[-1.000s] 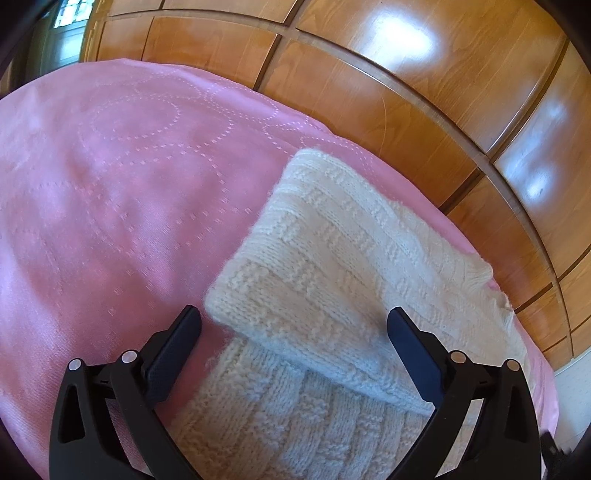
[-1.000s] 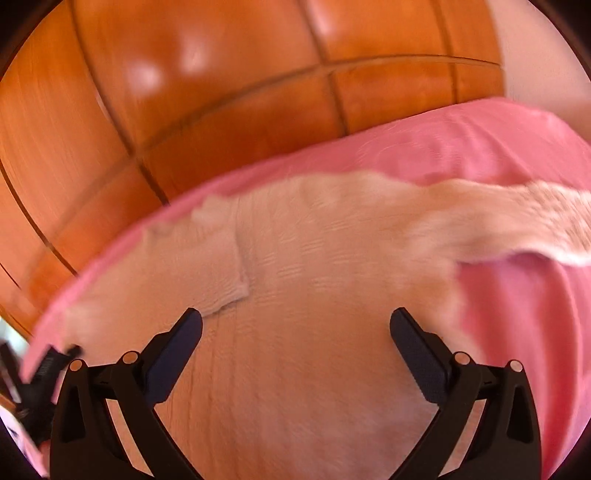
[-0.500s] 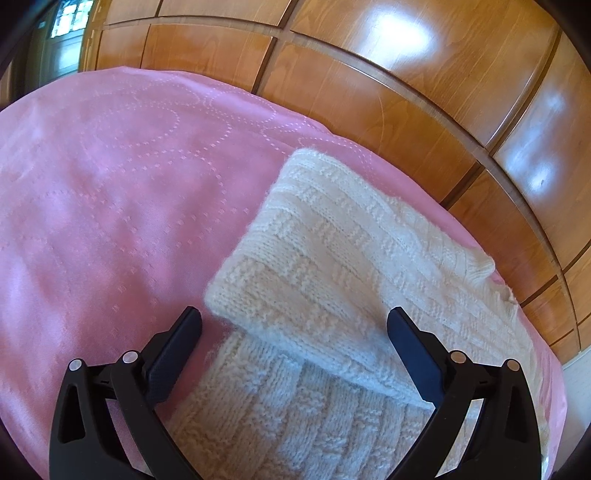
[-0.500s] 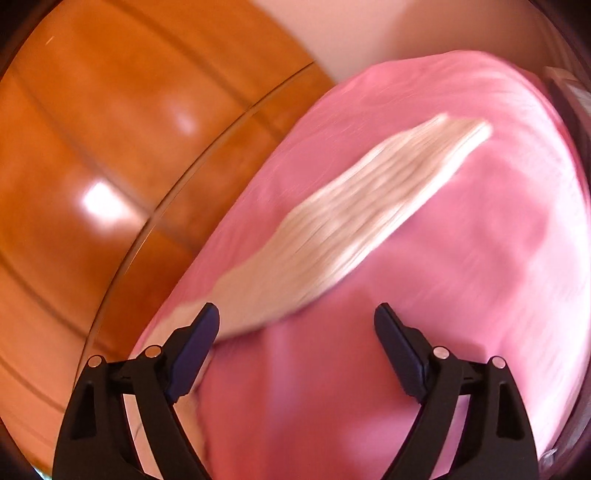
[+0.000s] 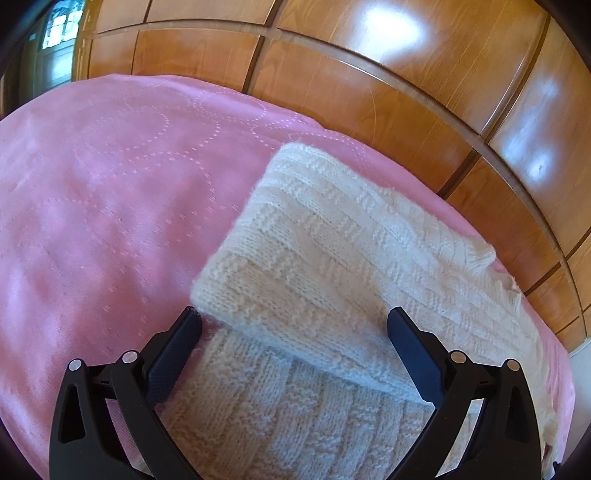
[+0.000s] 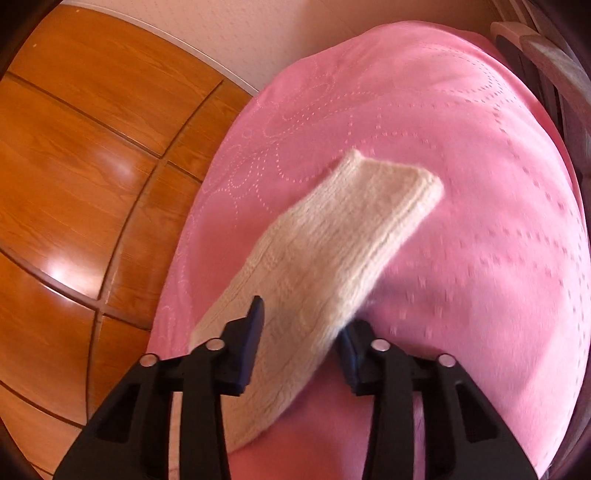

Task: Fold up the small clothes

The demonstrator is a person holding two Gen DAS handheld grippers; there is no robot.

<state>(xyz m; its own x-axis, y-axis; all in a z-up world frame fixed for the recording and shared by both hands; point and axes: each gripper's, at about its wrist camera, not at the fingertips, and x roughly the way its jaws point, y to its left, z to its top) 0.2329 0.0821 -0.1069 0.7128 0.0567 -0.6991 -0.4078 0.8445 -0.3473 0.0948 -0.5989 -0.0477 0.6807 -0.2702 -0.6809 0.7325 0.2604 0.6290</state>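
Observation:
A cream knitted sweater (image 5: 332,258) lies on a pink bedspread (image 5: 92,203). One sleeve is folded across its body. My left gripper (image 5: 295,332) is open and empty, with its jaws wide on either side of the folded sleeve's near edge. In the right wrist view the other sleeve (image 6: 332,240) stretches out over the pink bedspread (image 6: 480,221), cuff at the far end. My right gripper (image 6: 301,339) has its jaws half closed around this sleeve near its base. Whether the pads press the knit is unclear.
A glossy wooden floor (image 5: 406,92) lies past the bed's edge, close behind the sweater; it also shows in the right wrist view (image 6: 74,166). A pale wall (image 6: 295,29) and a chair-like frame (image 6: 546,66) stand beyond the bed.
My right gripper swung from over the sweater's body to the outstretched sleeve, and its jaws narrowed around it. My left gripper has barely moved and stays open.

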